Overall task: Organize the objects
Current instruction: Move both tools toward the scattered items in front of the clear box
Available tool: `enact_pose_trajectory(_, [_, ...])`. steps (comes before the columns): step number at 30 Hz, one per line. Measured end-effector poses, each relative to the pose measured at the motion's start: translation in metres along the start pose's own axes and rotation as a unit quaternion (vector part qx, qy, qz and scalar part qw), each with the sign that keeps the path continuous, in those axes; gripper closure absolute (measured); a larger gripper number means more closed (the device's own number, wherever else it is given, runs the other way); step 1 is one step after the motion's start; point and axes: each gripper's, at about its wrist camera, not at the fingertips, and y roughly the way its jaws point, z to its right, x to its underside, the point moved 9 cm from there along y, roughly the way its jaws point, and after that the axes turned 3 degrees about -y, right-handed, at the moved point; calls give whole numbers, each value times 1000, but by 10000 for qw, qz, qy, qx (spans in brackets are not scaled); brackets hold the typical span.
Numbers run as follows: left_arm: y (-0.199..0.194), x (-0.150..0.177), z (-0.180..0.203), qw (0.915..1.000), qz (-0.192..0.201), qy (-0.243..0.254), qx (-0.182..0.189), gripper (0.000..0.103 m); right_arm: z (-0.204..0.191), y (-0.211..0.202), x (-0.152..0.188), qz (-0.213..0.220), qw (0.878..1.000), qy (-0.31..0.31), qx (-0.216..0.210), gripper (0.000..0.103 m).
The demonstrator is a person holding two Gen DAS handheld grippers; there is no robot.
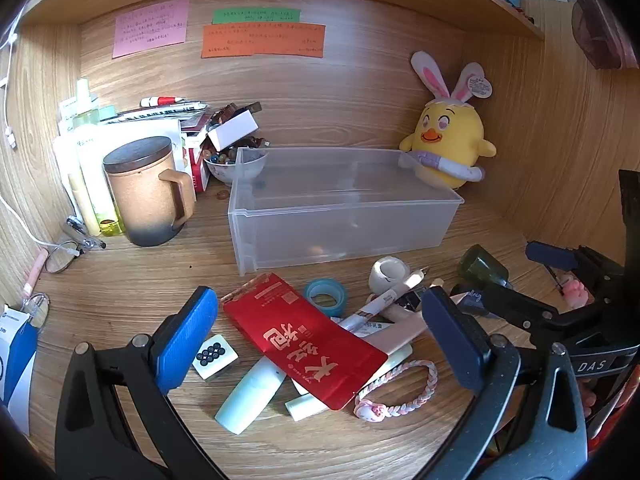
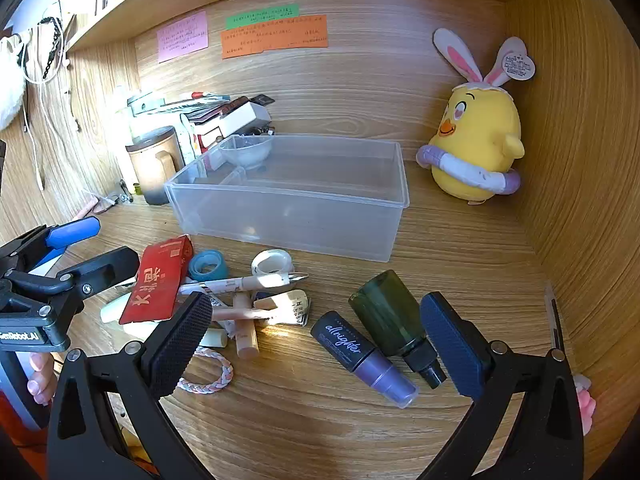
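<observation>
Left gripper (image 1: pixel 320 344) nearest the lens, jaws spread wide, nothing between the pads; it hovers over a red packet (image 1: pixel 304 348), a mahjong tile (image 1: pixel 214 354) and a pale green tube (image 1: pixel 252 394) on the wooden desk (image 1: pixel 132 280). Right gripper (image 2: pixel 316 344) likewise wide apart and empty, above a purple spray bottle (image 2: pixel 364 356) and a dark green bottle (image 2: pixel 394 318) lying side by side. Blue tape roll (image 1: pixel 326 294) and pink braided band (image 1: pixel 400 394) in the clutter. Clear plastic bin (image 2: pixel 292 196) behind the pile, near a yellow plush chick (image 2: pixel 476 140).

"allnighter" on purple spray bottle (image 2: pixel 362 356); "DAS" on right gripper (image 1: pixel 500 276).
</observation>
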Motion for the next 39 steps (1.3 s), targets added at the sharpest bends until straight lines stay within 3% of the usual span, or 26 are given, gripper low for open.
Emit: enact_pose_trajectory(39, [-3, -1, 3, 9999, 40, 101, 45, 0, -3, 1, -1, -29, 9999, 18, -100, 0])
